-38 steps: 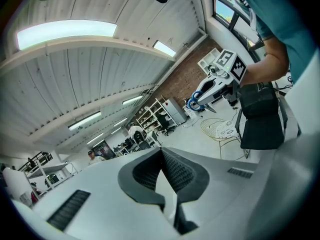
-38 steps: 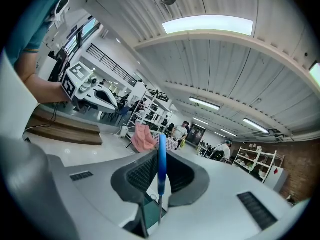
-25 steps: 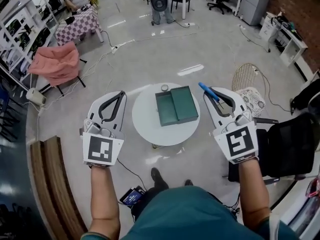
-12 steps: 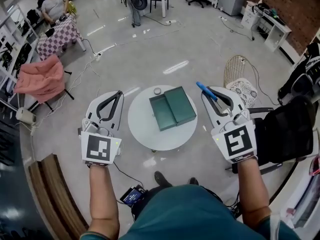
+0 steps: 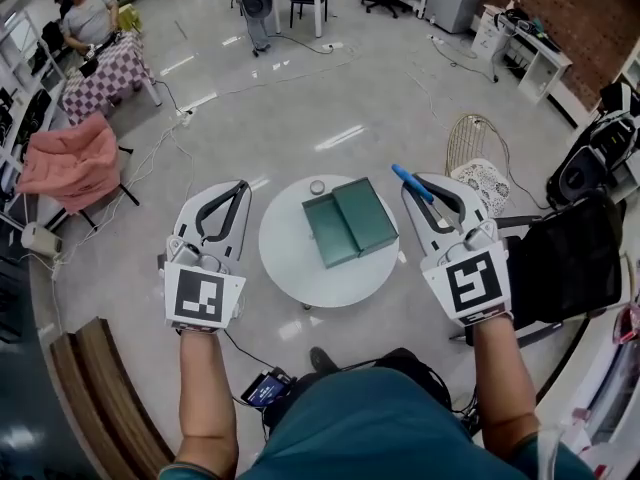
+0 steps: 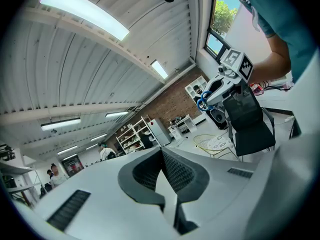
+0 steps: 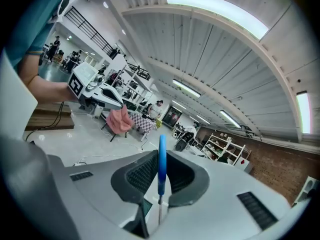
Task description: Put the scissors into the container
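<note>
Your right gripper (image 5: 424, 184) is closed on the scissors (image 5: 410, 181). In the right gripper view the jaws pinch the scissors (image 7: 161, 160) edge-on between the ribbed pads. The blue handle rises past the jaw tips, and a thin metal strip, probably the blades, runs down toward the gripper body. You are holding them in the air, just off the right edge of the round white table (image 5: 295, 265), beside the container and not touching it.

Your left gripper (image 5: 241, 186) hangs off the table's left edge. In the left gripper view its jaws (image 6: 161, 153) meet at the tips with nothing between them.

The green container (image 5: 334, 234) has two compartments and lies on the table toward the far right edge, turned at an angle to you. A small round object (image 5: 317, 187) sits at the far edge just beside the container's far corner. It is too small to tell what it is.

Both grippers are level with each other, one on each side of the table.
</note>
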{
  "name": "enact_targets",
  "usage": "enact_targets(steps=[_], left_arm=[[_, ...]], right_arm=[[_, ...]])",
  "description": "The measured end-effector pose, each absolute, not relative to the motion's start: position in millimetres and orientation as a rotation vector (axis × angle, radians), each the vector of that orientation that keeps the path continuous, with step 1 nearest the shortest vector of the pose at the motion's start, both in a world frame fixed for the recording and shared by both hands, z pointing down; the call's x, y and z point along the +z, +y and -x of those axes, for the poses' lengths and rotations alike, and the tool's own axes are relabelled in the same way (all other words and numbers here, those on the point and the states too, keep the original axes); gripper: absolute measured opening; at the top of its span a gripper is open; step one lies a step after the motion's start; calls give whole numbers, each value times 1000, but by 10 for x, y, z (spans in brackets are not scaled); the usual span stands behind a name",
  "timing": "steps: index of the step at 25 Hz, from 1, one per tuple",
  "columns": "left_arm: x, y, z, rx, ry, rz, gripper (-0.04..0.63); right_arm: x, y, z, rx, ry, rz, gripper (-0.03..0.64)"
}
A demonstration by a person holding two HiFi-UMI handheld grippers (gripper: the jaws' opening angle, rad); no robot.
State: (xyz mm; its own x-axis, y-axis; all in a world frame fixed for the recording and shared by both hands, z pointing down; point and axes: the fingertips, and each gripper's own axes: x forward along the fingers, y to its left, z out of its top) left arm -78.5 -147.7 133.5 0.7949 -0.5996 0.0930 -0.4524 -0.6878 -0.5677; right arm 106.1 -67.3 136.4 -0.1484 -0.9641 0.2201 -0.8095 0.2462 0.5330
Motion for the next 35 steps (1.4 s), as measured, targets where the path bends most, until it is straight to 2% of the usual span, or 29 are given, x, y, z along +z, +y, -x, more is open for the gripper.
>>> enact_targets(steps=[8, 22, 35], left_arm=[[1367, -1763, 992, -363, 794, 2464, 17], [1658, -2282, 702, -502, 931, 2437, 17], [1913, -2680, 644, -571, 1012, 2429, 17]], right_arm=[[1363, -990, -862, -387, -2004, -1587, 54], [1714, -1796, -1203, -350, -2144, -1455, 54], [2031, -2384, -1205, -314, -2223, -1329, 53]])
